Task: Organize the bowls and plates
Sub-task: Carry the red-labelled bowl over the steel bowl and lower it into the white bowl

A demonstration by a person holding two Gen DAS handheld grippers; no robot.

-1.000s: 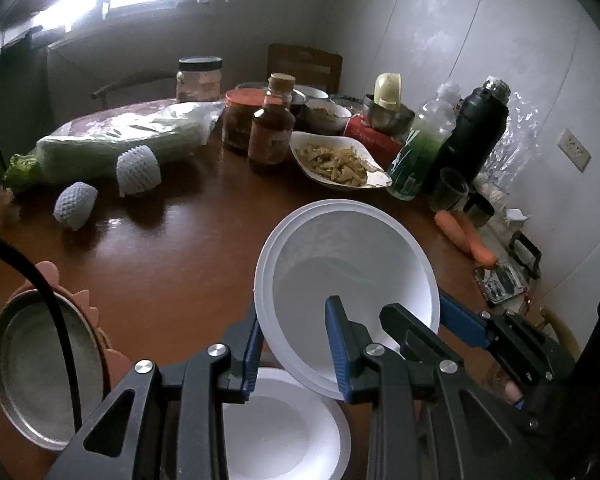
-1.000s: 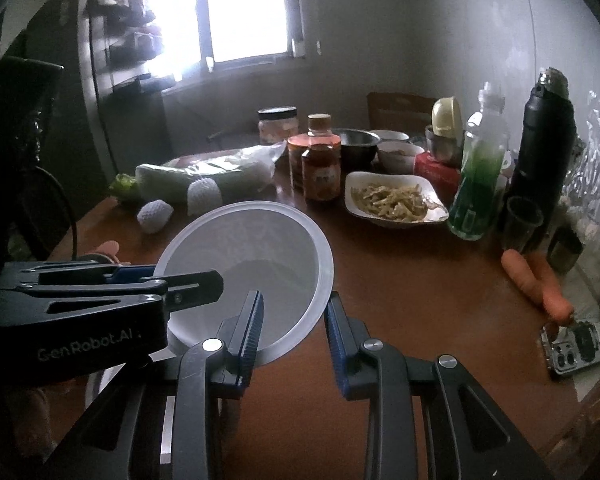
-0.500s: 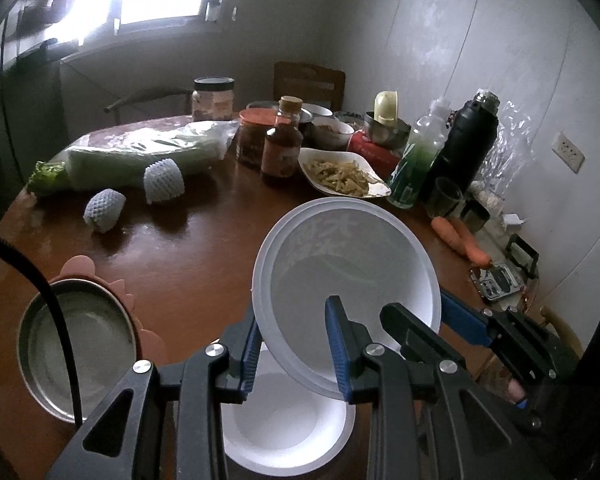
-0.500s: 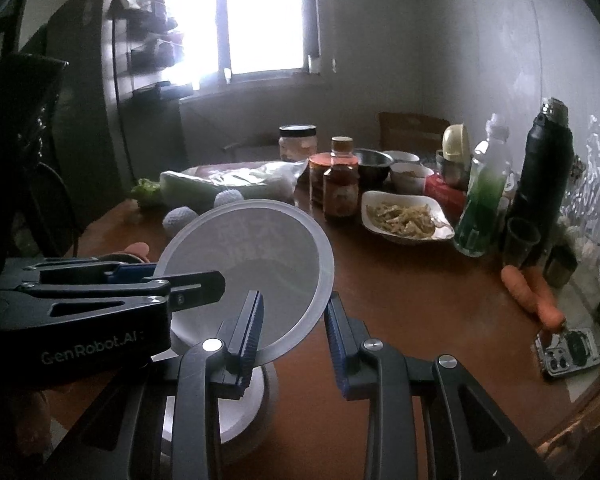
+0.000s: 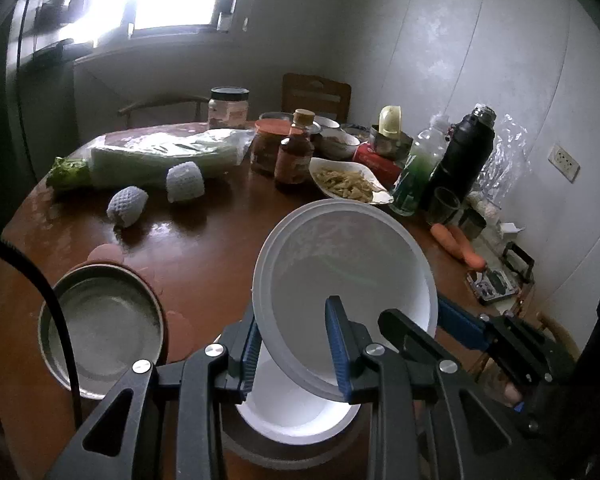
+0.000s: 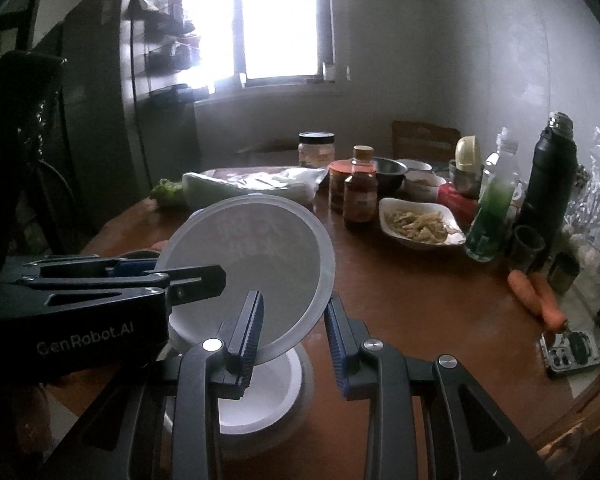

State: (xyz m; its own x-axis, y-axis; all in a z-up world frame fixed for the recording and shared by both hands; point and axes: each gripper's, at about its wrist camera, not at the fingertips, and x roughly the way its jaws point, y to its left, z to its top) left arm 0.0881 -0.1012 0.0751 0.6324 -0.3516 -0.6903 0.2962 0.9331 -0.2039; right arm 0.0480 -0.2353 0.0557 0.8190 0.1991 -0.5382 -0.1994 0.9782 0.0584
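Dim kitchen, cluttered round worktop (image 5: 204, 248). White plate (image 5: 340, 268) is tilted up above a white bowl (image 5: 296, 404). Both grippers grip its rim: left gripper (image 5: 292, 356) jaws clamped at 6 o'clock, right gripper (image 6: 292, 336) jaws clamped at its 5 o'clock edge. Steel dish (image 5: 100, 320) lies at 9 o'clock, likely the next stack spot. Bowl's base is hidden.

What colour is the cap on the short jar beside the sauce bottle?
Orange-red cap on the short jar, clearest in the right wrist view.
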